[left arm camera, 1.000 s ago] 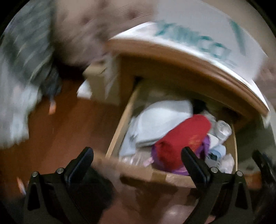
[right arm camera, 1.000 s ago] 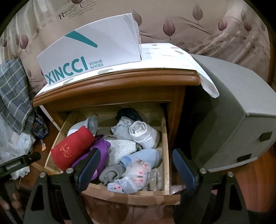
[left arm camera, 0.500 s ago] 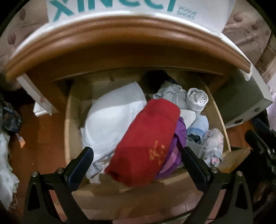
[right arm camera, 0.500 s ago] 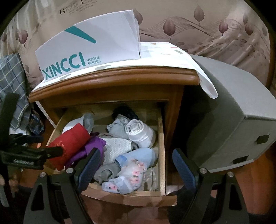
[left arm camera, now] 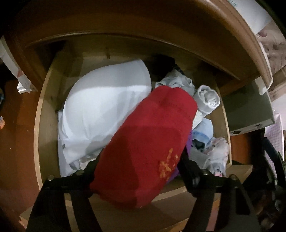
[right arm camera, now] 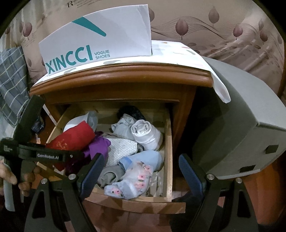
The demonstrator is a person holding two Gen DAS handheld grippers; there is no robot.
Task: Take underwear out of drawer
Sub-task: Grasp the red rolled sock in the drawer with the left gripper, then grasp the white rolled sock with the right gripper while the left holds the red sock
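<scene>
Closing on one red roll [left arm camera: 148, 142] in the drawer [right arm camera: 168, 142], the left gripper [left arm camera: 141, 164] pinches it; the right gripper [right arm camera: 141, 171] hangs open above one floral pair [right arm camera: 132, 180]

Left gripper [left arm camera: 141, 160] fingertips hidden behind red underwear [left arm camera: 146, 142] in left wrist view; pad contact not discernible, though jaws have just been closing with garment between them. Purple garment [right arm camera: 98, 144] mostly buried under red roll. Dark item [right arm camera: 132, 110] at drawer's [right arm camera: 169, 142] far end too shadowed to identify. Shoe box [left arm camera: 253, 16] cropped by frame edge at far right. Hand [right arm camera: 10, 175] cut off at left edge.
</scene>
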